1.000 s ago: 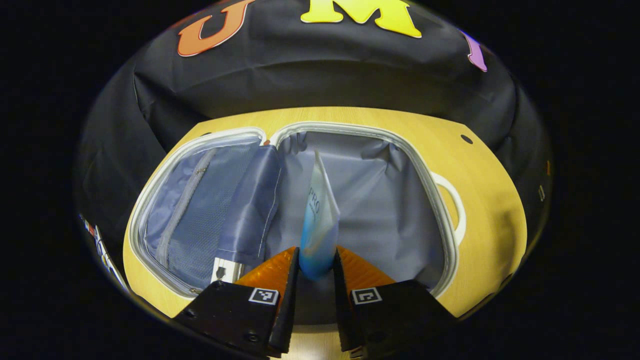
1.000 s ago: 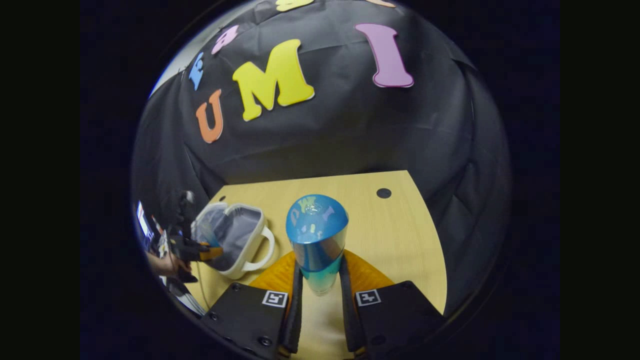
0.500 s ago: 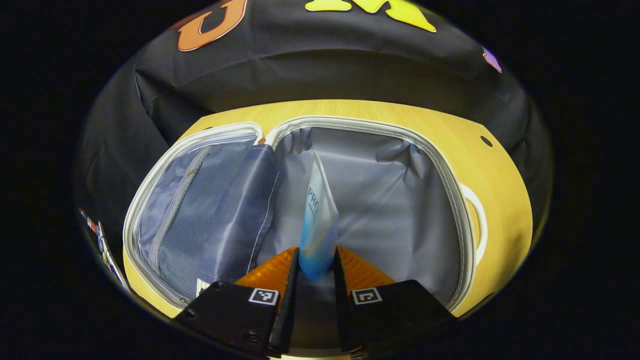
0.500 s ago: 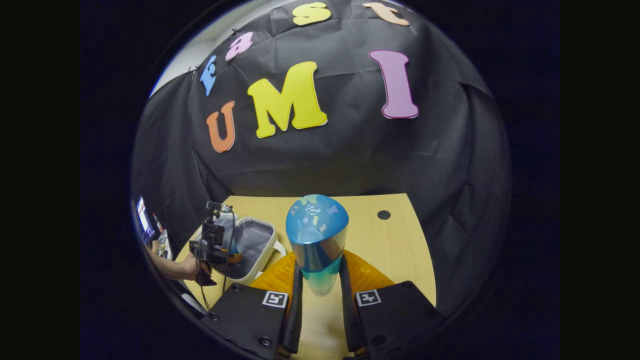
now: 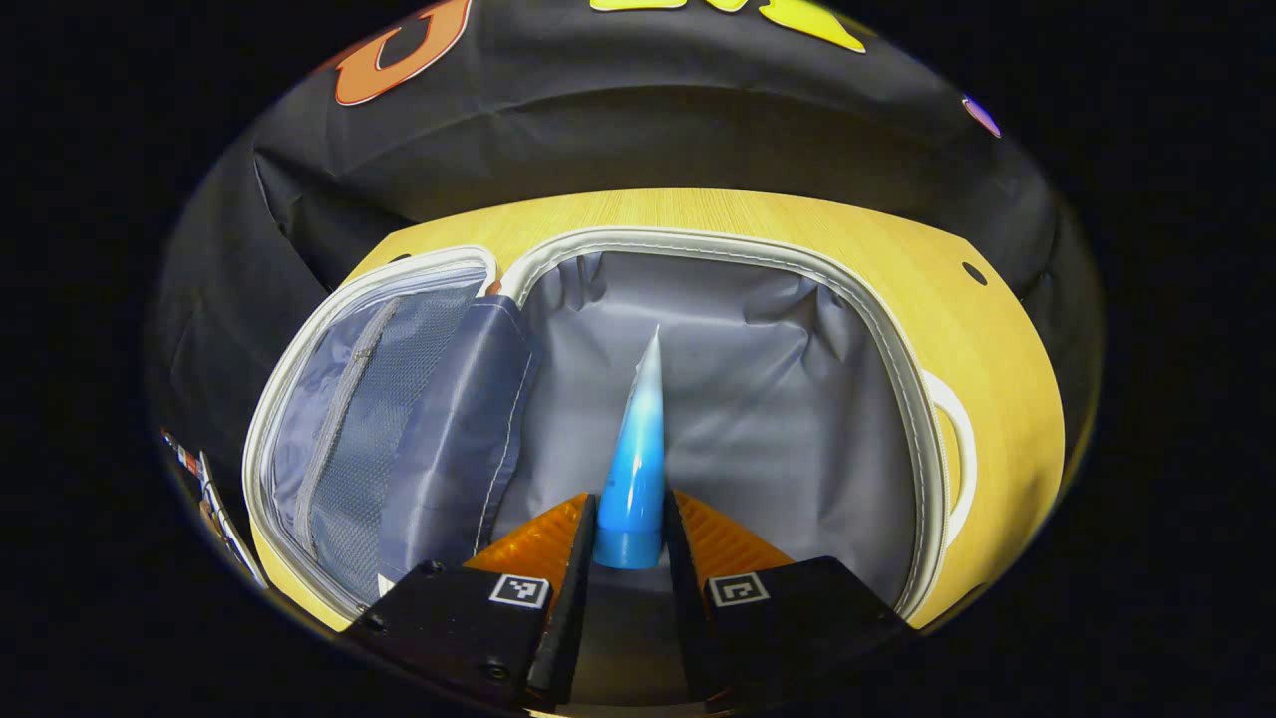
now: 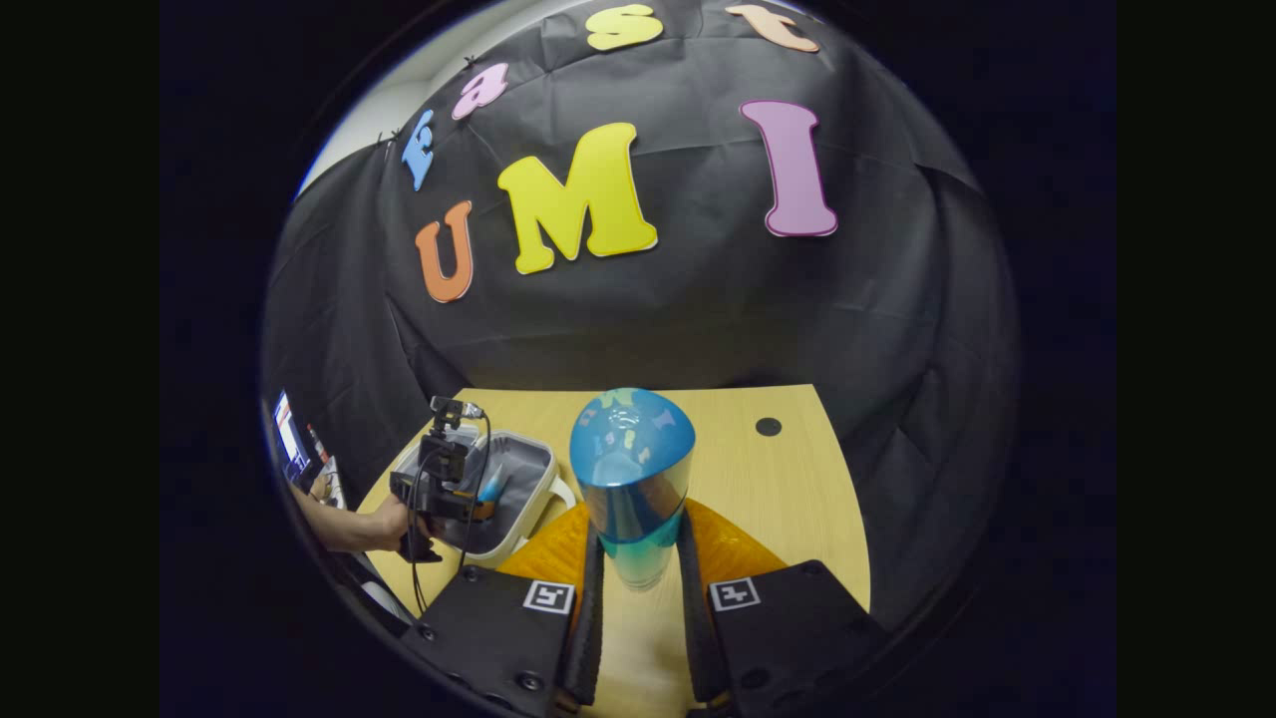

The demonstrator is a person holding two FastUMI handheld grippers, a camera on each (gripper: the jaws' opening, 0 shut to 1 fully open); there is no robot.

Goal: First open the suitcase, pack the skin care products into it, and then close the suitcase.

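Suitcase (image 5: 897, 329) halves are laid open on the counter (image 5: 698, 214), the mesh-pocket lid to one side and the grey-lined main compartment under the left tool (image 5: 630, 558). A blue-to-white tube (image 5: 638, 449) is pinched at its cap end between the left tool's orange fingers (image 5: 538, 543), its flat crimped end pointing out over the lining. In the right gripper view, the same left tool is seen held by a hand (image 6: 384, 524) above the open suitcase (image 6: 528, 499), with the tube angled down into it.

The right tool (image 6: 636, 573) is pressed on the lower end of a translucent blue bottle (image 6: 631, 479), which is held well apart from the suitcase, over bare counter (image 6: 778, 479).

Packing is judged to be under way, with the tube about to be set down and the bottle next.

Several slips can be expected from here. If the tube is released while it is not yet low, it may bounce on the lining or come to rest against the rim, where the lid would later be blocked. The loose fabric flap beside the hinge could be caught under the tube. The bottle is gripped only near one end, so a tilt during the carry could let it swing or slide out. A collision of the two tools over the compartment is also possible if the bottle is brought in before the left tool has cleared.
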